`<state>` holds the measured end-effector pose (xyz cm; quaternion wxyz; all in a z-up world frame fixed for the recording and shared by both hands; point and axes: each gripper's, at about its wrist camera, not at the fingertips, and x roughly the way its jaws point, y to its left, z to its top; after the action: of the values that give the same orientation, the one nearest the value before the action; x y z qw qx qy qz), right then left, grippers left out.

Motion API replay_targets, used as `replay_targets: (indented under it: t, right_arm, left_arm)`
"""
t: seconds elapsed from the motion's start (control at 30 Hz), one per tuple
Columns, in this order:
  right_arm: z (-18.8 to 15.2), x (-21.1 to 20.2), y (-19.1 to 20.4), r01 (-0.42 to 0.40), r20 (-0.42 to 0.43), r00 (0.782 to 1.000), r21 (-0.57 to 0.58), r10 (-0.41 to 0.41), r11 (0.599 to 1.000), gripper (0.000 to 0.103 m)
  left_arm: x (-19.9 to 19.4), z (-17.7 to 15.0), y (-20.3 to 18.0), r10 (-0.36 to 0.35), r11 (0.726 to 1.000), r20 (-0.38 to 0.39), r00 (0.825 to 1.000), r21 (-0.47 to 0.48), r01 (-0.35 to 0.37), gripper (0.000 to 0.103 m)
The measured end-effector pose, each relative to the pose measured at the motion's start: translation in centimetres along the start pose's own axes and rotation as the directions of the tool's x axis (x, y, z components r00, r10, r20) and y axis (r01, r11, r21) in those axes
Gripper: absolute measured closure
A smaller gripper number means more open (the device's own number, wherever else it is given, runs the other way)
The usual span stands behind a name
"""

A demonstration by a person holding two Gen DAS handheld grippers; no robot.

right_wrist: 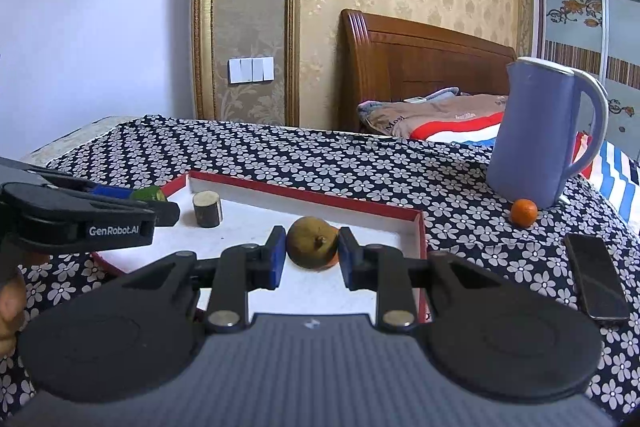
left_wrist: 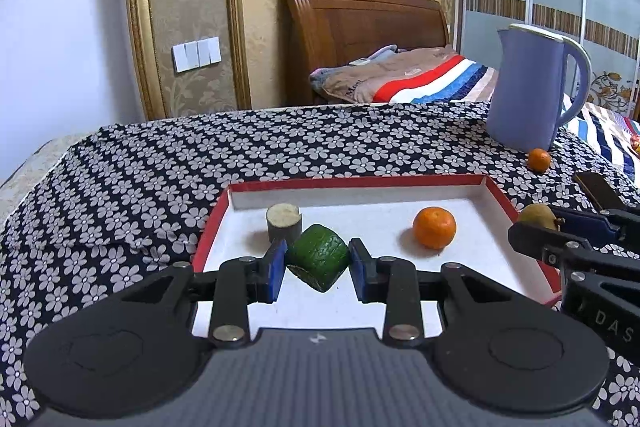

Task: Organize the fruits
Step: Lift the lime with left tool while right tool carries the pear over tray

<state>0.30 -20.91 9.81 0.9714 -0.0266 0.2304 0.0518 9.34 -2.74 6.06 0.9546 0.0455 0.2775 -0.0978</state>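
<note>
A red-rimmed white tray (left_wrist: 400, 181) lies on the flowered cloth. My left gripper (left_wrist: 317, 261) is shut on a green blocky fruit (left_wrist: 318, 255) and holds it over the tray's near left part. A short grey-brown cylinder (left_wrist: 283, 223) and an orange (left_wrist: 434, 227) sit in the tray. My right gripper (right_wrist: 312, 247) is shut on a brownish pear-like fruit (right_wrist: 310, 242) over the tray's right side (right_wrist: 420, 239); the orange (right_wrist: 333, 259) peeks out behind it. The right gripper with the brown fruit (left_wrist: 536, 215) also shows at the right of the left wrist view.
A blue jug (left_wrist: 528, 87) stands at the far right of the table, with a small orange (left_wrist: 539, 159) at its foot. A dark phone (right_wrist: 596, 277) lies right of the tray. A bed with a striped blanket (left_wrist: 420, 75) is behind the table.
</note>
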Motion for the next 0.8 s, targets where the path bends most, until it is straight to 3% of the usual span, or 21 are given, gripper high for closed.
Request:
replay_targets:
  t: [0.17, 0.4, 0.8]
  right_arm:
    - [0.1, 0.4, 0.0, -0.006, -0.009, 1.000, -0.003, 0.006, 1.000, 0.077]
    - [0.2, 0.6, 0.0, -0.010, -0.008, 1.000, -0.006, 0.010, 1.000, 0.077]
    - [0.8, 1.5, 0.0, -0.010, -0.017, 1.000, -0.020, 0.010, 1.000, 0.077]
  left_arm:
    - [0.5, 0.4, -0.2, 0.009, 1.000, -0.005, 1.000, 0.005, -0.009, 0.070]
    - [1.1, 0.6, -0.5, -0.033, 0.999, 0.005, 0.999, 0.017, 0.033, 0.070]
    - [2.5, 1.2, -0.7, -0.005, 1.000, -0.018, 1.000, 0.026, 0.005, 0.070]
